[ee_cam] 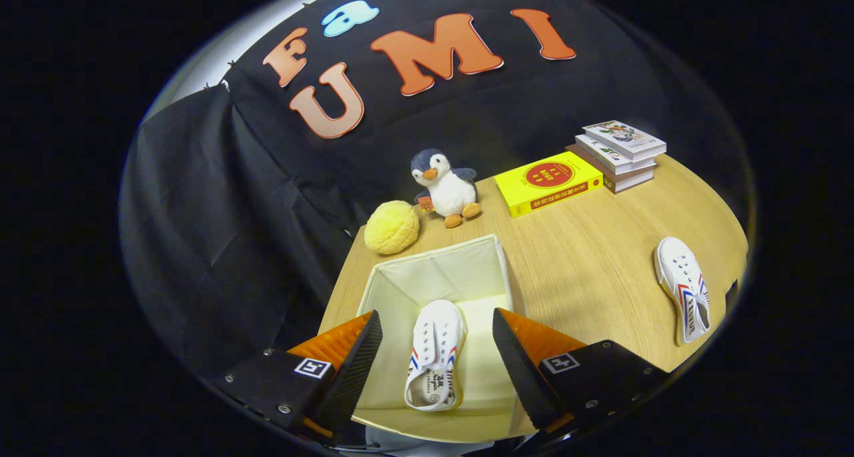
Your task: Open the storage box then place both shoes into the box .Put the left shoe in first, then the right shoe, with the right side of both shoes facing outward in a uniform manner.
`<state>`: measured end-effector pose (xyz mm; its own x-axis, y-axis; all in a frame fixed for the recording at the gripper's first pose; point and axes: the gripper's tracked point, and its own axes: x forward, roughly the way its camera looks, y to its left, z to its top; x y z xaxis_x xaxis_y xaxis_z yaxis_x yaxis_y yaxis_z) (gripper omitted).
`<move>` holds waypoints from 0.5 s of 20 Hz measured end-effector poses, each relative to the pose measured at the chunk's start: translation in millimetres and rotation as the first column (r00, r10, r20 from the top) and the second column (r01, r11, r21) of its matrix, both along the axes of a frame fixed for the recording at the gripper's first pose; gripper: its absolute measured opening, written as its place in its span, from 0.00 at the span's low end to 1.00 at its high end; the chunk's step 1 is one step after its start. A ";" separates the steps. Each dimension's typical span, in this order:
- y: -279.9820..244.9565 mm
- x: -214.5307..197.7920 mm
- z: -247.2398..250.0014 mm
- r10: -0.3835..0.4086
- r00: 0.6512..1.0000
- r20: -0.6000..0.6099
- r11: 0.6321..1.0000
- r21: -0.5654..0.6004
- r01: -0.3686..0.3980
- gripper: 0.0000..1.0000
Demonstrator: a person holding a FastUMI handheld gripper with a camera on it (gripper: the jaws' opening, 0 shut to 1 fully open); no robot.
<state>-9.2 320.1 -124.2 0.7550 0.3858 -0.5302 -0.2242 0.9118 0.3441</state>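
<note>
**Mia:** What is the biggest thing here?

**Ben:** The wooden table (pixel 587 270). On it stands the storage box (pixel 400 290). It is open on top. Its walls look like soft cloth, so I think they bend if you bump them.

**Mia:** What is in the box?

**Ben:** One white canvas shoe (pixel 435 355) lies on the bottom of the box, toe pointing away from us. It sits between the two fingers in the view, but lower down, and the fingers do not touch it.

**Mia:** And the gripper?

**Ben:** The gripper (pixel 437 363) is wide open above the box. It holds nothing.

**Mia:** Where is the other shoe?

**Ben:** The second white shoe (pixel 684 287) lies on the table, well apart from the box, off to the right, near the table's edge. I think it goes in next.

**Mia:** Is it hard to pick up?

**Ben:** I think it is light and soft. The cloth top squashes. The rubber sole is firmer and not slippery. I would pinch it across the sides near the heel opening, where the rim gives the fingers something to hold. The laces are loose and floppy, so I would not grab those.

**Mia:** What else is there?

**Ben:** Behind the box sit a yellow book (pixel 548 183), a stack of books (pixel 620 153), a plush penguin (pixel 446 187) and a fuzzy yellow ball (pixel 391 227). The ball is just beside the box's far corner.
</note>
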 end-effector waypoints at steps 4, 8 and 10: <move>-57.0 9.3 1.5 -0.037 0.999 0.016 0.999 -0.025 0.037 0.99; -120.0 21.0 -4.7 -0.092 0.996 0.004 0.995 -0.041 0.092 0.99; -148.2 25.4 -7.7 -0.109 0.994 -0.001 0.993 -0.054 0.108 0.99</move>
<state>16.3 171.9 -131.9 0.7890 0.2724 -0.5507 -0.1219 0.9479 0.2943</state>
